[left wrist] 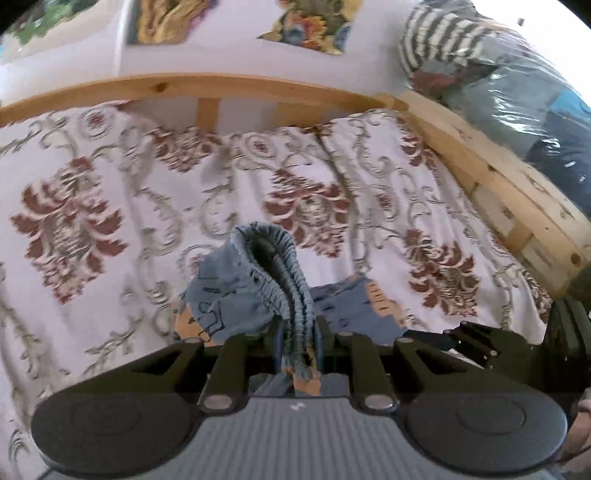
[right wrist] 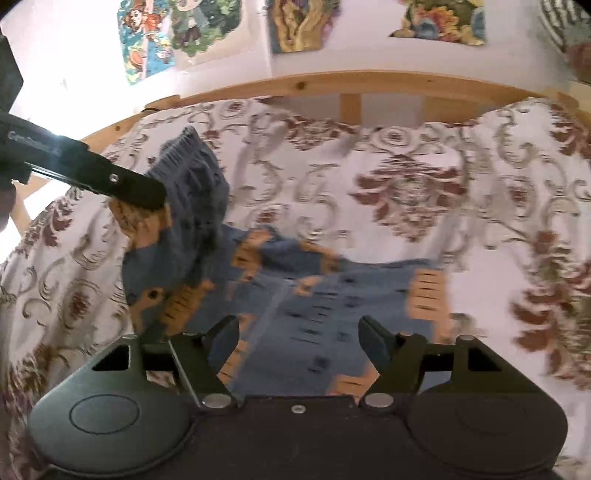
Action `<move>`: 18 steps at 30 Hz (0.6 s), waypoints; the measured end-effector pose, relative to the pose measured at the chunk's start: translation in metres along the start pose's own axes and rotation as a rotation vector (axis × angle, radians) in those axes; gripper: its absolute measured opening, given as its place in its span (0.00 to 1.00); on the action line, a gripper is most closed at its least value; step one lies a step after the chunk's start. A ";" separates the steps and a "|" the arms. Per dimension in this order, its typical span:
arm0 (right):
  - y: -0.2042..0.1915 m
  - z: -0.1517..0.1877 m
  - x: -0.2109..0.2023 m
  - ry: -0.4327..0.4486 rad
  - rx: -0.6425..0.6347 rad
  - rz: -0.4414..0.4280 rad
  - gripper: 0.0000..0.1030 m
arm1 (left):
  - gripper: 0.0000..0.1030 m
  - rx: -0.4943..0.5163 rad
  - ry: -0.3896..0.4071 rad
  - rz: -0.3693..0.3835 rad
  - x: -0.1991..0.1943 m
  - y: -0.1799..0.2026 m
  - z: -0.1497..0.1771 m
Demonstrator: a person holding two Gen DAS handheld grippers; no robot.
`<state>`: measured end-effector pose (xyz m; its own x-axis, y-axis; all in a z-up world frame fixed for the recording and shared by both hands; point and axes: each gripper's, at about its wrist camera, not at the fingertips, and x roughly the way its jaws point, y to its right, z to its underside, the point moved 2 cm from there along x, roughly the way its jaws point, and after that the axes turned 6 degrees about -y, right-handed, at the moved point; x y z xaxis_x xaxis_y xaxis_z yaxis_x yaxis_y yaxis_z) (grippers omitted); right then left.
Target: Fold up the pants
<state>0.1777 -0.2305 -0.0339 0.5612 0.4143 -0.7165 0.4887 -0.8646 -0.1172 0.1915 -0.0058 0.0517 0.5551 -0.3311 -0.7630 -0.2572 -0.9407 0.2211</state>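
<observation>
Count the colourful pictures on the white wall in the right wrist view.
4: colourful pictures in a row above the wooden bed rail, at; more may lie outside view.

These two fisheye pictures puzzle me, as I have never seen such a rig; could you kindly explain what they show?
No robot here: a person holds a two-finger gripper in each hand, and each gripper carries a camera that looks along its fingers. The black parts at the bottom of each picture are the gripper itself.

The left wrist view shows the left gripper shut on the elastic waistband of the pants, which are blue with orange patches. It lifts that end up.

The right wrist view shows the right gripper open, over the rest of the pants, which lies on a patterned bedspread. The black bar at upper left there is the left gripper seen from the side. A wooden bed frame runs behind.
</observation>
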 end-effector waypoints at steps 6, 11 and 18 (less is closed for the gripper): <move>0.041 0.004 -0.015 0.024 0.004 0.067 0.72 | 0.17 0.048 -0.021 0.024 0.023 0.044 -0.012; 0.081 0.005 -0.030 0.058 0.060 0.105 0.77 | 0.17 0.092 -0.046 0.052 0.057 0.081 -0.019; 0.147 -0.013 -0.030 0.036 0.220 -0.029 0.77 | 0.17 0.168 -0.093 0.060 0.108 0.120 -0.008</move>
<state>0.2412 -0.3662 -0.0203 0.5746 0.4462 -0.6862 0.3496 -0.8918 -0.2872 0.2276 -0.1547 0.0007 0.4612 -0.3709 -0.8060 -0.4204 -0.8913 0.1696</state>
